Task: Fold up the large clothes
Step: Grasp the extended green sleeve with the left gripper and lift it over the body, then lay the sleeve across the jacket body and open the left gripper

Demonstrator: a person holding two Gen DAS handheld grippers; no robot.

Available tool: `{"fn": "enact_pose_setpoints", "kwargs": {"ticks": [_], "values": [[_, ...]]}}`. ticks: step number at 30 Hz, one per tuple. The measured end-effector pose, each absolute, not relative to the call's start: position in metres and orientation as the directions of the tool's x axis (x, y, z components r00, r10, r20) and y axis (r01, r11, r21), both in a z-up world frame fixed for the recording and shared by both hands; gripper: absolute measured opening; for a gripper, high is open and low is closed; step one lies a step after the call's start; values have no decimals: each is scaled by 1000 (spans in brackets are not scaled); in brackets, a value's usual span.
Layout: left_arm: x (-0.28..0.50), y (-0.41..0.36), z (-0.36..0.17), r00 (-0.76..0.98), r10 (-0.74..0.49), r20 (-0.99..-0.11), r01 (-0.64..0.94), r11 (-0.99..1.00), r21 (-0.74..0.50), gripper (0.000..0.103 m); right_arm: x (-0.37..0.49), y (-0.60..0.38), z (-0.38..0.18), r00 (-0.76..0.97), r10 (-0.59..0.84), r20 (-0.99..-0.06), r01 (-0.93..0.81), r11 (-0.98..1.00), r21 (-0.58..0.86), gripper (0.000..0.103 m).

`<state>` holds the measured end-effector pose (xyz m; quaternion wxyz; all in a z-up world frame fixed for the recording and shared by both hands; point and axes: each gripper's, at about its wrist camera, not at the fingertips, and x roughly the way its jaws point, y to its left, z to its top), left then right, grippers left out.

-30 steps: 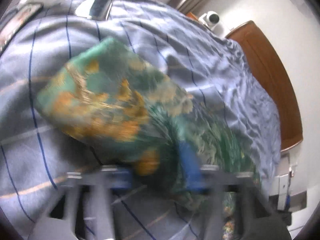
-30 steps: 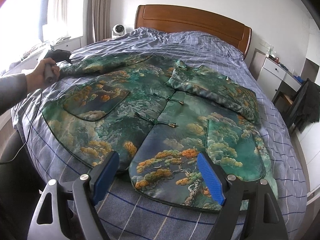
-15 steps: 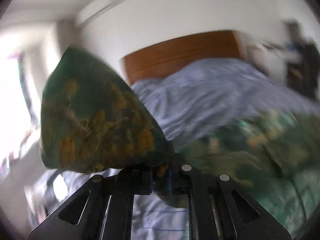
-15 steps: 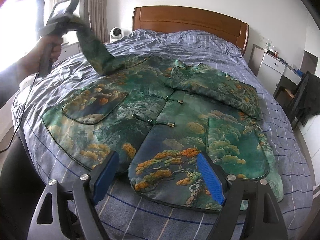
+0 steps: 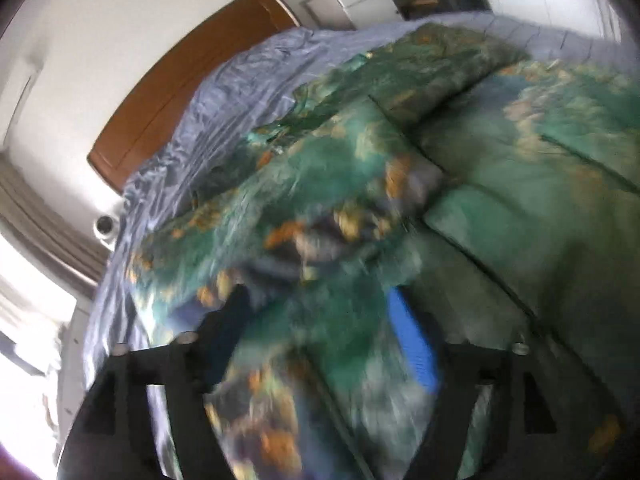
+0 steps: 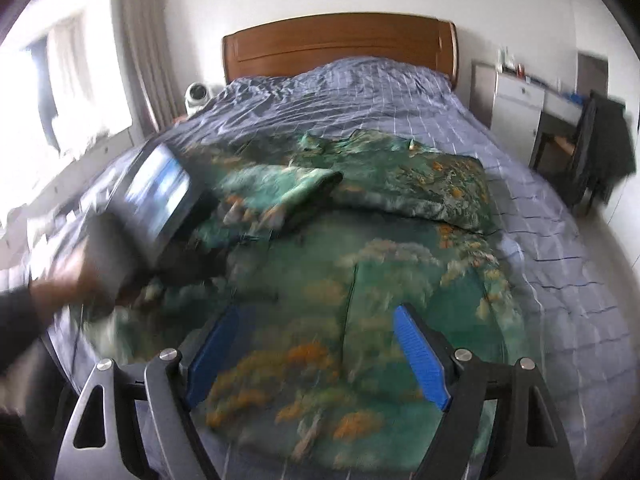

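Observation:
A large green robe (image 6: 400, 264) with orange and white tree print lies spread on the bed; it also shows in the left wrist view (image 5: 520, 168). Its left sleeve (image 6: 280, 184) lies folded across the chest, and the right sleeve (image 6: 424, 176) is folded in too. My left gripper (image 5: 320, 304) is low over the robe, jaws apart, with the sleeve cloth (image 5: 320, 216) lying loose between and ahead of the fingers; the view is blurred. It shows in the right wrist view (image 6: 192, 216) by the sleeve. My right gripper (image 6: 320, 344) is open and empty above the robe's hem.
The bed has a blue checked cover (image 6: 400, 96) and a wooden headboard (image 6: 340, 44). A small white camera (image 6: 197, 94) stands at the bed's far left. A white dresser (image 6: 516, 100) and a chair with dark clothes (image 6: 604, 140) stand on the right.
The left gripper swung the raised sleeve across onto the robe's chest and its jaws have opened. The right gripper moved forward over the hem, still open.

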<state>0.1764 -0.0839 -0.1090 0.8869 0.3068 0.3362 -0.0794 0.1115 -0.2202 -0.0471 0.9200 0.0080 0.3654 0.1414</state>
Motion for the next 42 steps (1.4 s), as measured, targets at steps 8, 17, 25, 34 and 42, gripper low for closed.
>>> {"fn": "enact_pose_setpoints", "kwargs": {"ticks": [8,17,25,34,42], "values": [[125,-2,-90,725,48,-687,163,957,239,87,276,-202,-89,497,503,-707,-229,862,453,82],[110,56,-86,725,30,-688,3,999,48,87,346,-147,-69,520,473,-711,-270,881,389,13],[138,67,-71,728,13,-685,-23,1000,-6,87,453,-139,-61,574,298,-763,-247,951,186,13],[247,98,-46,709,13,-705,-30,999,-12,90,446,-152,-101,520,240,-820,-201,967,155,65],[371,93,-99,638,26,-770,-65,998,-20,80,437,-126,-61,633,310,-709,-374,925,71,66]]}}
